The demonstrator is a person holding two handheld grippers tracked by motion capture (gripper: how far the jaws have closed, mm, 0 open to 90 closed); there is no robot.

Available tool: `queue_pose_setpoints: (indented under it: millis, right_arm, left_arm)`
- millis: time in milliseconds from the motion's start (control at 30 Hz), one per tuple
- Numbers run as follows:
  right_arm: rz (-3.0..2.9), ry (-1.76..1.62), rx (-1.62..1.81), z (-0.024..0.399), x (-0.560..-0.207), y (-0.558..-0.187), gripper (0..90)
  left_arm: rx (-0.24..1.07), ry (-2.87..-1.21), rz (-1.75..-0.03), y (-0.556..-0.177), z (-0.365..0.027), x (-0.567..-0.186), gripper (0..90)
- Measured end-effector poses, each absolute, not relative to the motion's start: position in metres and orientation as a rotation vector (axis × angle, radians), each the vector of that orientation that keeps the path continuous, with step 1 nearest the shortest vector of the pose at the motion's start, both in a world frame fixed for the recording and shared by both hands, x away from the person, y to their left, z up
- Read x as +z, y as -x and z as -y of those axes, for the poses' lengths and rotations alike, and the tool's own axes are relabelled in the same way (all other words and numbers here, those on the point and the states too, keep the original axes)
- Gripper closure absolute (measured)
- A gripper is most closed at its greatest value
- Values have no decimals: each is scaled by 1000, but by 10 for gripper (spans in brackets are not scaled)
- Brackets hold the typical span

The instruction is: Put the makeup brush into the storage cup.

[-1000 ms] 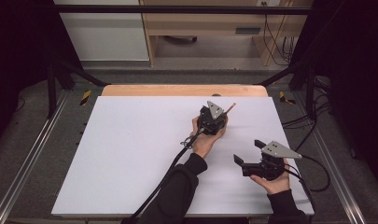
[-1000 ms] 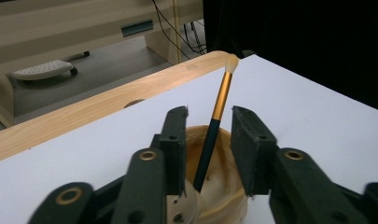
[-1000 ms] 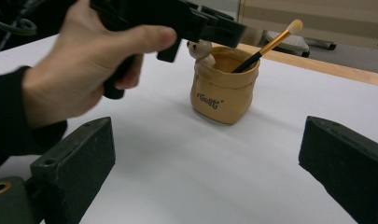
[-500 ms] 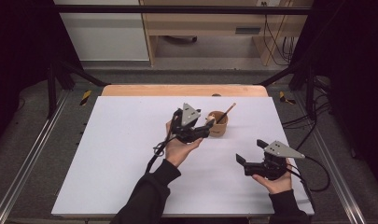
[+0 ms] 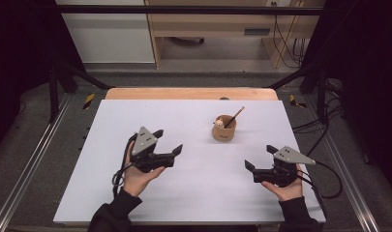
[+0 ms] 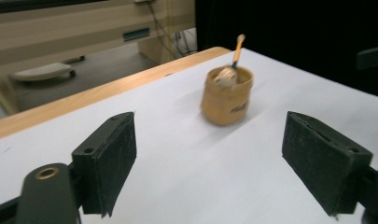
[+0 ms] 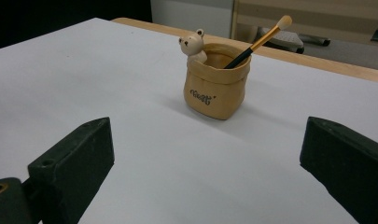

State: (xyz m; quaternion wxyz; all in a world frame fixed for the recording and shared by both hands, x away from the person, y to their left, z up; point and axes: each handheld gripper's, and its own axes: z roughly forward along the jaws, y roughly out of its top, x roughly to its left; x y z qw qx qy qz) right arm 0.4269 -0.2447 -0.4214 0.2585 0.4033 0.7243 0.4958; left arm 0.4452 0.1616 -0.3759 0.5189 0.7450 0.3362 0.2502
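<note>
While both grippers are lying well apart from the pot [image 5: 224, 129], the high view is showing that pot standing upright on the white table [image 5: 87, 193], toward the far right, with a brush [image 5: 233, 117] leaning out of it. The left gripper [image 5: 168, 144] is resting in an upturned palm at the near left, jaws spread and holding nothing; the right gripper [image 5: 257, 158] is sitting in the other palm at the near right, likewise released.

In the left gripper view, the pot [image 6: 226, 97] is standing ahead between the spread pads [image 6: 114, 158], slightly blurred, near the wooden edge [image 6: 84, 100].

In the right gripper view, the pot [image 7: 216, 86] is showing a small bear [image 7: 192, 45] at its rim and the brush [image 7: 261, 39] slanting up to the right.

Judging by this, the brush is looking stowed and both hands parked; any next move is calling for a forward reach with jaws wide.
</note>
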Motion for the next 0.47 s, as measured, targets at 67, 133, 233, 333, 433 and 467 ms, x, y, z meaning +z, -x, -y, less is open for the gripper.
queue_pose_setpoints:
  millis: [67, 133, 233, 333, 433, 467]
  right_arm:
    - [-1964, -1093, 1345, 245, -422, -427, 31]
    - [-1964, -1098, 1344, 245, -422, -426, 30]
    - [-1966, -1093, 1343, 245, -423, -425, 29]
    - [-1961, -1104, 1343, 245, -424, -425, 29]
    - [-1960, -1105, 1346, 246, -424, -425, 29]
    - [-1958, -1104, 1344, 246, -424, -425, 29]
  left_arm:
    - [608, -1774, -843, -439, -180, -382, 160]
    - [611, -1767, -876, -436, -192, -387, 147]
    - [623, -1755, -927, -430, -212, -397, 133]
    - [628, -1749, -963, -427, -223, -406, 123]
    - [641, -1763, -996, -427, -233, -411, 110]
    - [642, -1754, -1002, -426, -237, -412, 109]
